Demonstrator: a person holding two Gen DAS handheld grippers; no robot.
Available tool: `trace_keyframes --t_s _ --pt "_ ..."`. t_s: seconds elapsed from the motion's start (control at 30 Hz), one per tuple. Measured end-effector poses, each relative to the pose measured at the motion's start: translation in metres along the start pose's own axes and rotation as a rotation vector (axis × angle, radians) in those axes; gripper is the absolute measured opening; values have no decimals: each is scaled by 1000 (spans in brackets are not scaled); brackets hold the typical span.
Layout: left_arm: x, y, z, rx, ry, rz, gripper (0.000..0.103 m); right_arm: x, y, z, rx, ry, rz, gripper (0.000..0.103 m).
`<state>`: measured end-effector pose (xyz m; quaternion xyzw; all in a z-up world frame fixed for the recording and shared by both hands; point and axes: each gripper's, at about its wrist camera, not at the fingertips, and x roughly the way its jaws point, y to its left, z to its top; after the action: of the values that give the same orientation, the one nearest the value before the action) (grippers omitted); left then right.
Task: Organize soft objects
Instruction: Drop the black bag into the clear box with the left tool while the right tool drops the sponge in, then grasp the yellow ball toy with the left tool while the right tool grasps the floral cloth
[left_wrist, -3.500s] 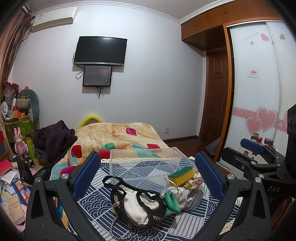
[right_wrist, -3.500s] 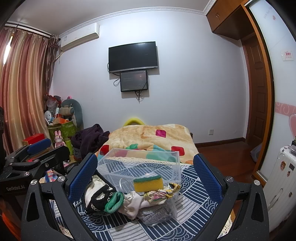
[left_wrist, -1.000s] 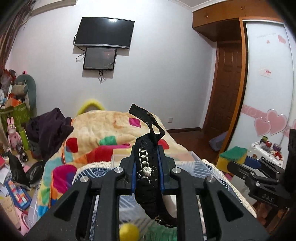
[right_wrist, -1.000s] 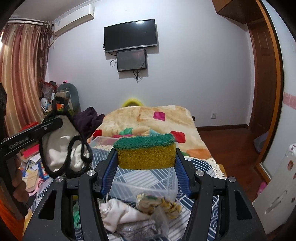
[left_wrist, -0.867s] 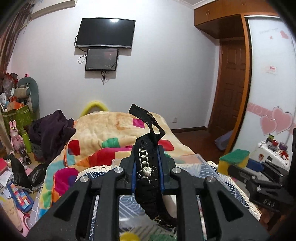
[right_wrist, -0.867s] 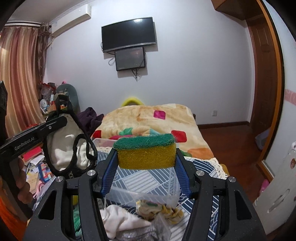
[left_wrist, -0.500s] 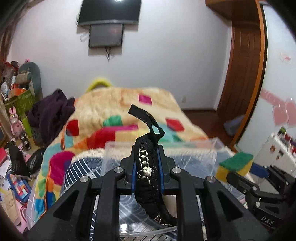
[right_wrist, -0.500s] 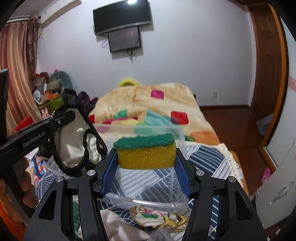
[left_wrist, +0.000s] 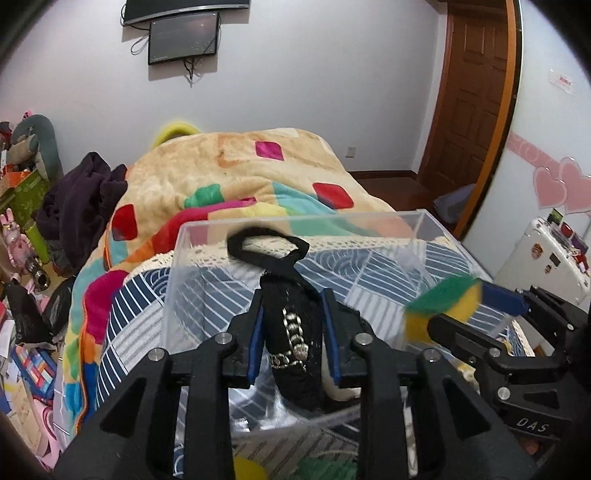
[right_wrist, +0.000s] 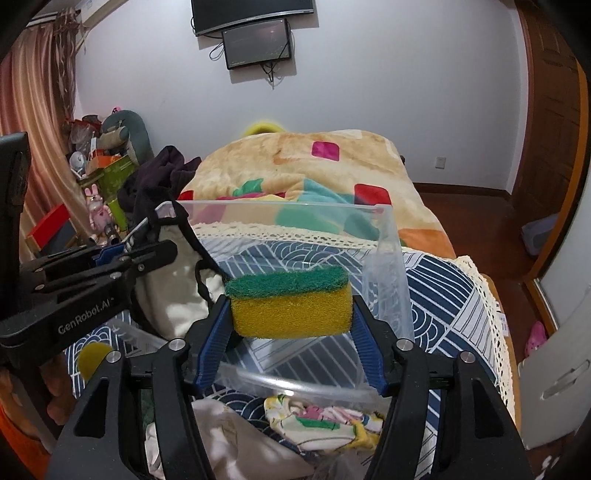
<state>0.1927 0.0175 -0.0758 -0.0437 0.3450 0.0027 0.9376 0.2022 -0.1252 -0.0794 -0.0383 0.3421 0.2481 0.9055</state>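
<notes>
My left gripper is shut on a black and cream bag with a chain, hanging over the clear plastic box. In the right wrist view the bag hangs at the box's left side. My right gripper is shut on a yellow sponge with a green top, held over the clear box. The sponge shows blurred at the box's right side in the left wrist view.
The box stands on a blue and white patterned cloth with a lace edge. Loose soft things lie in front of it: a floral cloth, a white cloth, a yellow ball. A bed with a colourful blanket is behind.
Both grippers have moved forward and down over the clear box. The bag's strap now hangs forward into the box. The sponge is lower, just above the box's near rim.
</notes>
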Motion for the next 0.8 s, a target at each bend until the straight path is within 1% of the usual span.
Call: trace_keyframes --t_s 0.07,0.17,0.2,0.23,0.27,0.3,0.33,0.37,0.4,0.43,0.5,0.53,0.57,0.63,0.8 --pt "-5 -2 -3 14 -2 1 35 -2 0 0 -4 -10 -7 74" --pt "-19 -6 -6 36 -35 7 52 -12 1 -1 -15 -38 -37 81" --pt "-26 -7 -7 44 -56 9 62 -14 0 -1 -14 -48 -46 82" --pt "-33 -8 -8 51 -75 9 68 -18 -1 -1 -13 -61 -57 83" --pt "-40 -9 -8 59 -95 10 69 -22 -2 -1 -13 -72 -67 83" --pt "-47 -10 -9 69 -112 14 73 -26 -3 -1 -14 -84 -76 83" --pt "-53 -11 -10 76 -125 17 80 -32 -5 -1 -13 -99 -85 84" --pt "-59 -12 -10 80 -136 17 84 -36 -6 -1 -8 -111 -89 85" --pt "-66 -12 -11 81 -151 16 92 -41 -8 0 0 -124 -90 87" --pt "-71 -12 -11 80 -163 18 97 -43 -9 1 7 -132 -89 89" --pt "-82 -11 -14 74 -187 22 100 -50 -12 0 26 -153 -84 95" --pt "-86 -9 -15 71 -192 22 100 -54 -14 -1 35 -165 -83 99" --pt "-88 -8 -17 68 -193 22 100 -55 -14 -2 38 -172 -85 101" --pt "-92 -3 -23 57 -188 23 100 -58 -14 -7 40 -180 -89 101" --pt "-90 10 -44 38 -149 38 101 -51 -15 -20 51 -142 -90 101"
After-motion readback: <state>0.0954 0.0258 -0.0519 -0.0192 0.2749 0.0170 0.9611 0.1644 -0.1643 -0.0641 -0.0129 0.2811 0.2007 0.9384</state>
